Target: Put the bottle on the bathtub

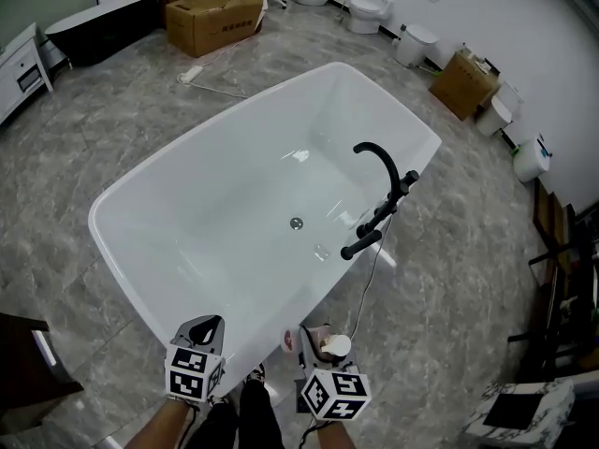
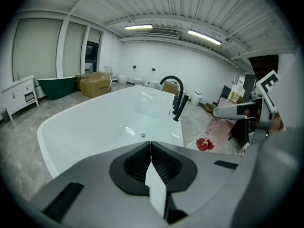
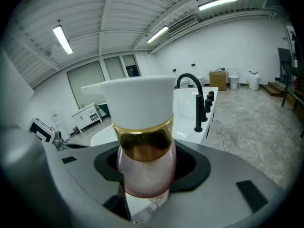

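A pink bottle (image 3: 145, 170) with a gold collar and a white pump top sits clamped in my right gripper (image 3: 147, 175). In the head view that bottle (image 1: 329, 345) shows by the tub's near right corner, above the right gripper (image 1: 323, 363). The same bottle (image 2: 223, 127) appears at the right of the left gripper view. The white bathtub (image 1: 187, 190) lies ahead, with a black faucet (image 1: 382, 181) on its right rim. My left gripper (image 1: 201, 335) hangs at the tub's near rim, shut, with nothing between its jaws (image 2: 150, 167).
Cardboard boxes (image 1: 213, 12) and a dark green tub (image 1: 98, 26) stand at the back left, toilets (image 1: 370, 12) along the back wall. A white cabinet (image 1: 21, 64) is far left. A white cable (image 1: 370, 283) runs down beside the faucet. Grey marble floor surrounds the tub.
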`<state>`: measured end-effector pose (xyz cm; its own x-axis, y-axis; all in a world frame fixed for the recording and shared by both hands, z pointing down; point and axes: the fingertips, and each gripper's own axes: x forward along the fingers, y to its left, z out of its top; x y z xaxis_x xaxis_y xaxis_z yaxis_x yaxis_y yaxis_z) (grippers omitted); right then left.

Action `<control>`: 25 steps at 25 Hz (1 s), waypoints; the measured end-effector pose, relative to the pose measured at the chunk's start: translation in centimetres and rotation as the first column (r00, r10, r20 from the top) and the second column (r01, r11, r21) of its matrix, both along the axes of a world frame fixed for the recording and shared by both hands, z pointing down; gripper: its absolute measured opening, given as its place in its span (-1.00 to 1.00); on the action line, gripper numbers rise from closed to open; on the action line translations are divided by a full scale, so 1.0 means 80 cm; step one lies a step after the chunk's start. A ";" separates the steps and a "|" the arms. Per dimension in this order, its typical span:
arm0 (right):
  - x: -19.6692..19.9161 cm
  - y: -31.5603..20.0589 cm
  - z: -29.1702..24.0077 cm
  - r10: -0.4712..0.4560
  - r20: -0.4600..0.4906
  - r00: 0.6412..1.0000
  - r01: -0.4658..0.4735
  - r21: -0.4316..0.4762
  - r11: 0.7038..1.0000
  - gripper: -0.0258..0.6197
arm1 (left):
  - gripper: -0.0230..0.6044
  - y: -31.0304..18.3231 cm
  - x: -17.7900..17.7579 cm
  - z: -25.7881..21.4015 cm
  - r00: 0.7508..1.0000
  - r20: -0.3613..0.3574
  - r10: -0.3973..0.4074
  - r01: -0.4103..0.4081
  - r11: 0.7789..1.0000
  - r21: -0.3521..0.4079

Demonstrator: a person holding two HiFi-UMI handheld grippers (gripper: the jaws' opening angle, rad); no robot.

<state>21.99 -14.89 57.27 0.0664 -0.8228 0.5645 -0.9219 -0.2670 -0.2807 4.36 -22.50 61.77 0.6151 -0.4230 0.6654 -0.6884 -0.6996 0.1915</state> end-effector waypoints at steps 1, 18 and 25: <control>0.007 -0.004 0.003 0.006 -0.005 1.000 -0.006 0.002 1.000 -0.21 | -0.87 -0.005 0.005 0.001 1.000 -0.001 0.003 -0.003 1.000 0.003; 0.084 -0.062 0.036 0.102 -0.044 0.994 -0.100 0.035 0.994 -0.21 | -0.87 -0.070 0.071 0.031 0.999 -0.033 -0.014 0.014 1.000 0.008; 0.111 -0.081 0.038 0.108 -0.080 0.991 -0.105 0.045 0.993 -0.21 | -0.87 -0.092 0.089 0.040 0.999 -0.036 -0.012 0.013 1.000 0.019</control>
<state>30.84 -21.34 60.29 0.1994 -0.8309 0.5194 -0.9091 -0.3547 -0.2183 11.49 -29.84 64.96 0.6332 -0.4433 0.6345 -0.6899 -0.6949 0.2029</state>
